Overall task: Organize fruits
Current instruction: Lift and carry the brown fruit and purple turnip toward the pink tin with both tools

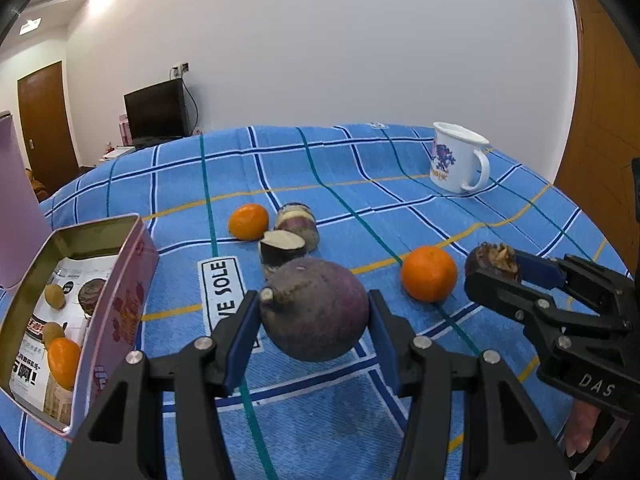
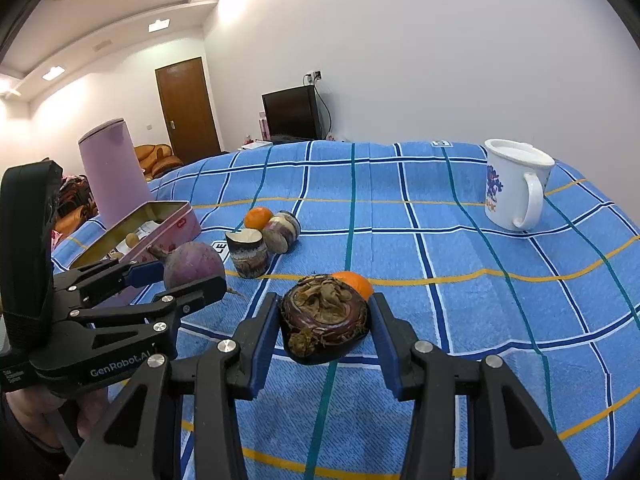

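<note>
You are carrying two loads at once, so the pink tin (image 1: 120,280) could get crowded: the big purple root (image 1: 316,308) is rounded, and it may roll out of your left claw (image 1: 312,316), which is clamping it just right of the tin. Right of that, your right claw (image 2: 326,324) is gripping the dark rough piece (image 2: 324,316), with an orange (image 1: 429,279) lying loose between them.
</note>
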